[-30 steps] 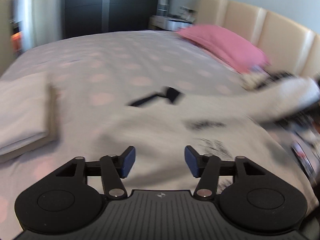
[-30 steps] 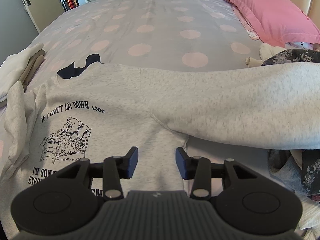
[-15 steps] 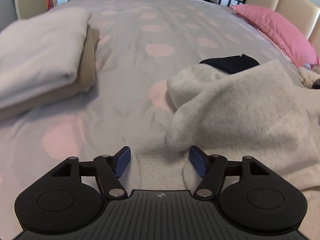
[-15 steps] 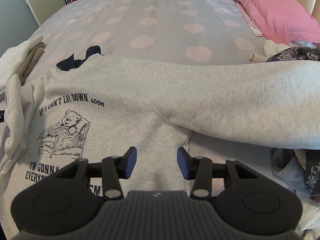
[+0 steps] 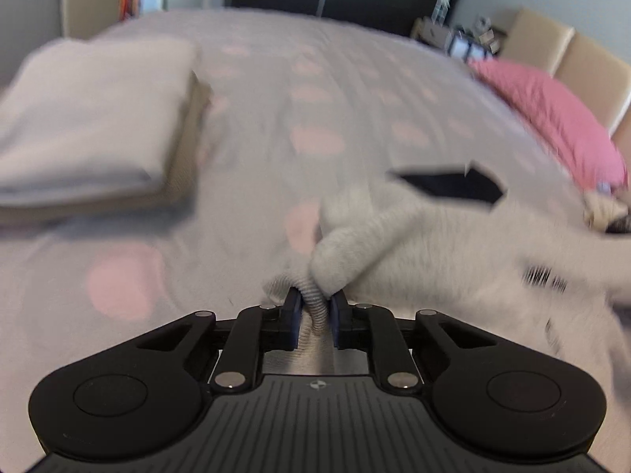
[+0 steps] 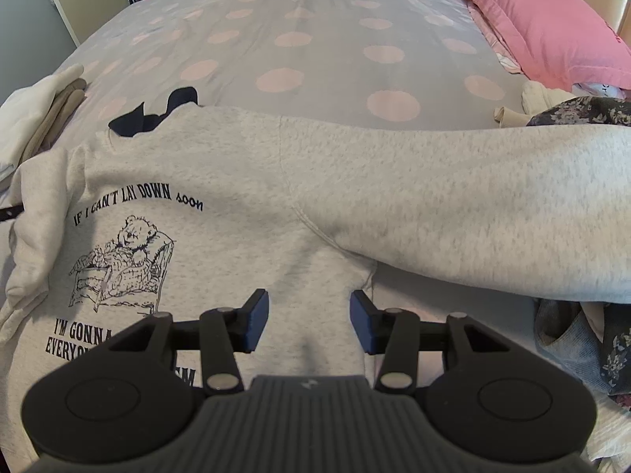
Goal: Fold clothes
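Note:
A light grey sweatshirt (image 6: pixel 244 181) with a bear print and black lettering lies face up on the bed, one sleeve (image 6: pixel 493 205) stretched out to the right. My left gripper (image 5: pixel 314 315) is shut on the ribbed cuff (image 5: pixel 315 303) of the other sleeve (image 5: pixel 355 244), at the sweatshirt's left side. My right gripper (image 6: pixel 309 321) is open and empty, just above the sweatshirt's body below the right armpit. A dark navy garment (image 6: pixel 157 114) shows at the collar.
The bed has a grey cover with pink dots (image 6: pixel 335 43). Folded white and beige clothes (image 5: pixel 90 118) are stacked at the left. A pink pillow (image 6: pixel 544 19) lies at the far right, with floral and grey clothes (image 6: pixel 583 339) heaped at the right edge.
My left gripper has moved in to the bunched left sleeve and shut on its ribbed cuff. My right gripper has stayed open over the sweatshirt and shifted very little.

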`<state>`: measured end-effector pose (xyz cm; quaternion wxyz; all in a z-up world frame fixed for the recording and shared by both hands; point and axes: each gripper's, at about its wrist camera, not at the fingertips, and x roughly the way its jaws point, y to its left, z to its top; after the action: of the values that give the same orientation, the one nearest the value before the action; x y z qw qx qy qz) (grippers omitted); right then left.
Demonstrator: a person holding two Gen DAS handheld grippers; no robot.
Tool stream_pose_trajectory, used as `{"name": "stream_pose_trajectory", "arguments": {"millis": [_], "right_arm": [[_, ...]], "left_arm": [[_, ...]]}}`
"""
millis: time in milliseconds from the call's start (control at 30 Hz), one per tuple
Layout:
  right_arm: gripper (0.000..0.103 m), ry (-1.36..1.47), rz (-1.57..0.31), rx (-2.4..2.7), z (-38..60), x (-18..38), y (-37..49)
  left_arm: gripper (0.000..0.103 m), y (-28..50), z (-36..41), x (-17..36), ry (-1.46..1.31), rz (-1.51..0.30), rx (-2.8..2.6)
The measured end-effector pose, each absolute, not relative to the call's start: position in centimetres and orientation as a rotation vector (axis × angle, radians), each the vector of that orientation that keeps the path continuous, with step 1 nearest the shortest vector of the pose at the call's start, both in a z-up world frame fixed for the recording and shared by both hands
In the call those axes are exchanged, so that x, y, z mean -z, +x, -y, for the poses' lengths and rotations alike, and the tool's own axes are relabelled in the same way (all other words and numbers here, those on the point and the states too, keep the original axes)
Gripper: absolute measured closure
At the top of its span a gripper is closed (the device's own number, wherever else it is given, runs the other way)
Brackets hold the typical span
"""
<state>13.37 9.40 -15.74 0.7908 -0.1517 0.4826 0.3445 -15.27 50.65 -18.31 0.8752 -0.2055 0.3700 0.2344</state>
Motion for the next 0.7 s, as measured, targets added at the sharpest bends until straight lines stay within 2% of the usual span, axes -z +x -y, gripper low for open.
{"name": "stream_pose_trajectory", "arguments": {"millis": [267,500,700], "right_arm": [[0.054,-0.308,-1.024,-0.742,-9.0,15.2,13.2],[0.054,-0.299,-1.012,-0.744,-8.7,14.8,13.1],[0.054,-0.296,-1.019,-0.72,-8.4,14.9,13.4]], "left_arm": [[0.091,-21.5,-53.4,6.9,-0.403,-0.546,-0.668],[0.091,-26.2,-57.6,0.1,-0.296,-0.55,-0.858],[0.092,-29.3,-62.3,-1.5,-0.237,-0.625,-1.086]]}}
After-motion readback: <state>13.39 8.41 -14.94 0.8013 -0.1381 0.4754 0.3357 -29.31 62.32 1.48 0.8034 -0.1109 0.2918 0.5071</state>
